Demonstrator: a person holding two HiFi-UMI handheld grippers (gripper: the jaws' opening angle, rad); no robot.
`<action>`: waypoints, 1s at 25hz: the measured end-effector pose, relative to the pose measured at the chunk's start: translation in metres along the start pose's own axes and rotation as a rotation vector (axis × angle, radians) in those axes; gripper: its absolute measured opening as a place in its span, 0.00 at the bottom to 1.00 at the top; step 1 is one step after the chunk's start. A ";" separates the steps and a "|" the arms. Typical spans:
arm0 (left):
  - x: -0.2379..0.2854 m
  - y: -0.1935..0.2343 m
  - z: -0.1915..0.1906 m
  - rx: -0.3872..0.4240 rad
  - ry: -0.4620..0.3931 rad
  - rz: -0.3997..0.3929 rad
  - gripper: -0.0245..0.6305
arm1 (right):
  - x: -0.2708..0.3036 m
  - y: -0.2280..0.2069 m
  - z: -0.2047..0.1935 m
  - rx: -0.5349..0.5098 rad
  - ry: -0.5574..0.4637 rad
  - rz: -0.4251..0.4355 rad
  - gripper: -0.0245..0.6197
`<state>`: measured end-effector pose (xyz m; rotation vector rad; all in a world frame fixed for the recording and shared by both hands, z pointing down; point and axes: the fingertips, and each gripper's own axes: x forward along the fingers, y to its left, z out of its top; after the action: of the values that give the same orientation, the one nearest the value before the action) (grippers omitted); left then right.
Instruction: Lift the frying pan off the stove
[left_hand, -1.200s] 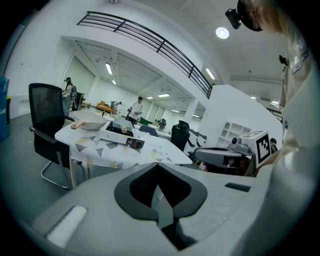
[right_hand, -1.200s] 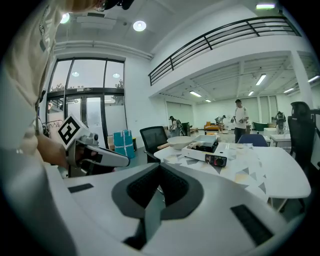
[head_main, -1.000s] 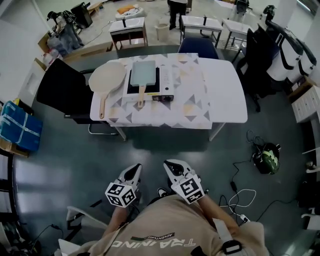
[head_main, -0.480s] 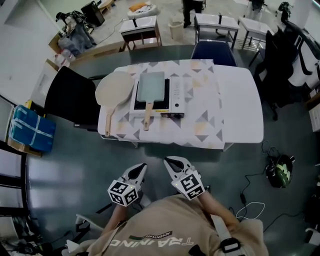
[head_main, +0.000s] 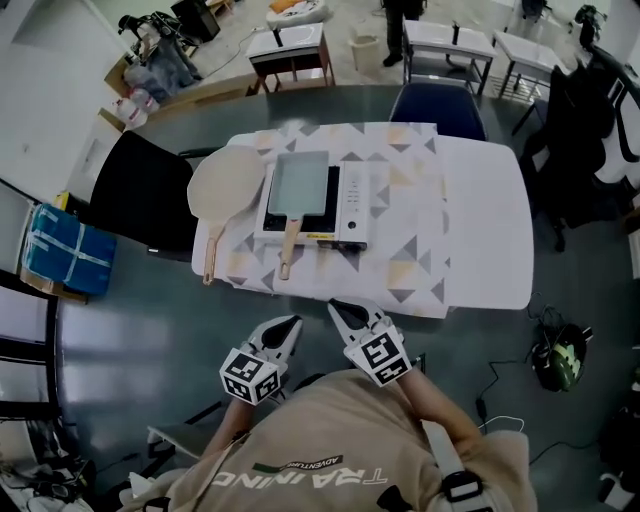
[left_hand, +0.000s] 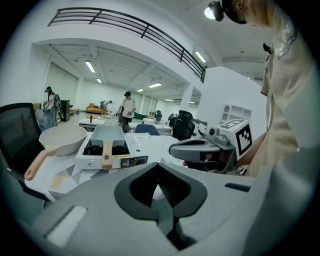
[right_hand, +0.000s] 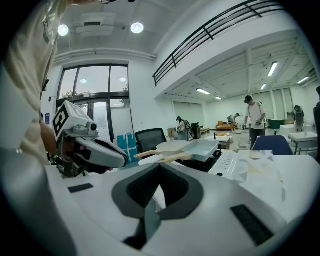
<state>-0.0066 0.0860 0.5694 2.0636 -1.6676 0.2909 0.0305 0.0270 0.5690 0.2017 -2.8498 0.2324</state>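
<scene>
The left gripper (head_main: 288, 328) and right gripper (head_main: 342, 312), jaws pressed together and empty, hang over open floor (head_main: 140, 310) short of the tabletop's (head_main: 480, 230) near edge.

The person's beige shirt (head_main: 330, 425) bears "TRAINING" in large letters and smaller "ADVENTURE", seen upside down; nothing else is legible.

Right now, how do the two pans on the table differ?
The rectangular pan is grey-blue and sits on the stove; the round pan is cream and rests on the table, left of the stove in the head view. The round pan's handle looks longer than the rectangular pan's. Both have wooden handles pointing toward the table's near edge.
</scene>
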 end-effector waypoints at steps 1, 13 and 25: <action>0.002 0.001 0.000 0.006 0.004 0.004 0.03 | 0.000 -0.002 -0.001 0.004 0.002 0.001 0.03; 0.004 0.049 0.007 -0.061 -0.012 0.079 0.03 | 0.016 -0.022 -0.009 0.046 0.030 -0.011 0.03; 0.036 0.126 0.059 0.002 -0.041 0.014 0.03 | 0.066 -0.057 0.024 0.052 0.050 -0.127 0.03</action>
<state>-0.1267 0.0074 0.5625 2.0730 -1.7075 0.2563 -0.0293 -0.0409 0.5723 0.3813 -2.7704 0.2813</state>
